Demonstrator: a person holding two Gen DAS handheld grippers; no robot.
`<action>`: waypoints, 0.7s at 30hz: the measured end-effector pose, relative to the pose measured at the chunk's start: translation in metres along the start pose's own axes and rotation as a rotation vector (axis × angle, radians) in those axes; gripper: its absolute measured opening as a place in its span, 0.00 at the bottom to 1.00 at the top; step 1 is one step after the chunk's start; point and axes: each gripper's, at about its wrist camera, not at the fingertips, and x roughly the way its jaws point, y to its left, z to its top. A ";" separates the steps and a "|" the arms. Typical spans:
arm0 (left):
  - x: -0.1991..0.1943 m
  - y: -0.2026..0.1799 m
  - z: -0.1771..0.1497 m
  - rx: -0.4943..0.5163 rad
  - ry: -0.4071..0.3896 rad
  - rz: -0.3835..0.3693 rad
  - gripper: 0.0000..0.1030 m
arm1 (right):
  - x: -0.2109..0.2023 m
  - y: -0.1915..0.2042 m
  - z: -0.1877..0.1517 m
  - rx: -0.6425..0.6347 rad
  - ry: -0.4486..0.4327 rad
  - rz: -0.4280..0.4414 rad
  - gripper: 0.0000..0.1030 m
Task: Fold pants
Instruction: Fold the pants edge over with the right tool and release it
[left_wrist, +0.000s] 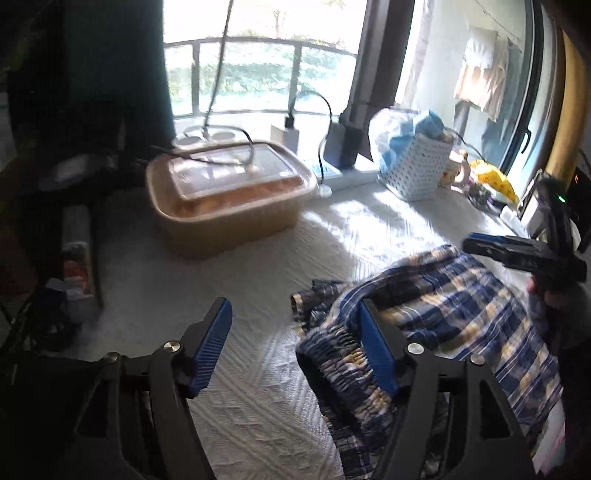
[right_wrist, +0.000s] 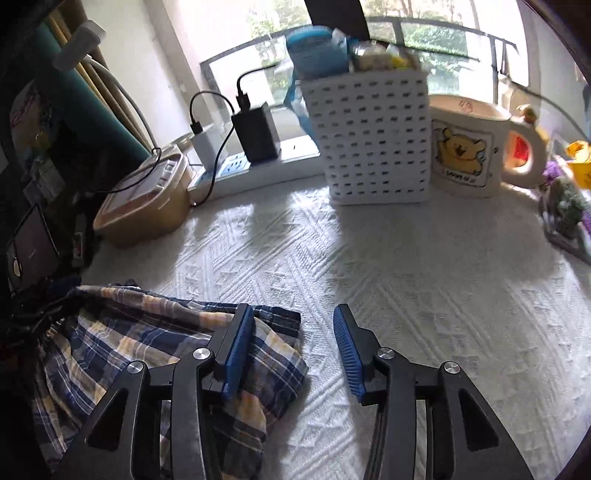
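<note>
Both of my tongs hang released over the plaid pants (left_wrist: 443, 317), which lie bunched on the white quilted table cover (left_wrist: 258, 295), folding apparently part done and nothing gripped.

My left gripper (left_wrist: 295, 350) stands with its jaws wide apart: the left pad is over bare cover, the right pad sits at the gathered elastic waistband (left_wrist: 347, 354), which lies outside the gap, to the right. From this hand the cloth runs away to the right and forward, toward my right hand (left_wrist: 561, 306) and its tongs at the far edge of the heap.

Seen from my right gripper (right_wrist: 295, 354), the same pants (right_wrist: 147, 354) lie to the left. Its left finger rests over a folded plaid edge, its right finger over bare cover, and the gap between the pads holds only a corner of cloth, unpinched.

So the bundle lies between my two hands, its long side running roughly from one tong to the other, waistband end nearest the left. I judge that the next fold needs each hand to shift inward to take cloth.

A tan lidded container (left_wrist: 229, 199), a white perforated basket (right_wrist: 373, 140) and a bear-printed mug (right_wrist: 469, 147) stand well clear along the window side.
</note>
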 end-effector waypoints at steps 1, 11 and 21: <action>-0.004 0.000 0.001 -0.002 -0.006 0.005 0.68 | -0.007 0.003 0.000 -0.012 -0.014 -0.013 0.46; -0.048 -0.035 0.005 0.139 -0.082 -0.230 0.68 | -0.053 0.060 -0.012 -0.230 -0.046 0.094 0.43; 0.034 -0.017 -0.011 0.078 0.147 -0.142 0.68 | 0.005 0.052 -0.017 -0.227 0.093 0.069 0.39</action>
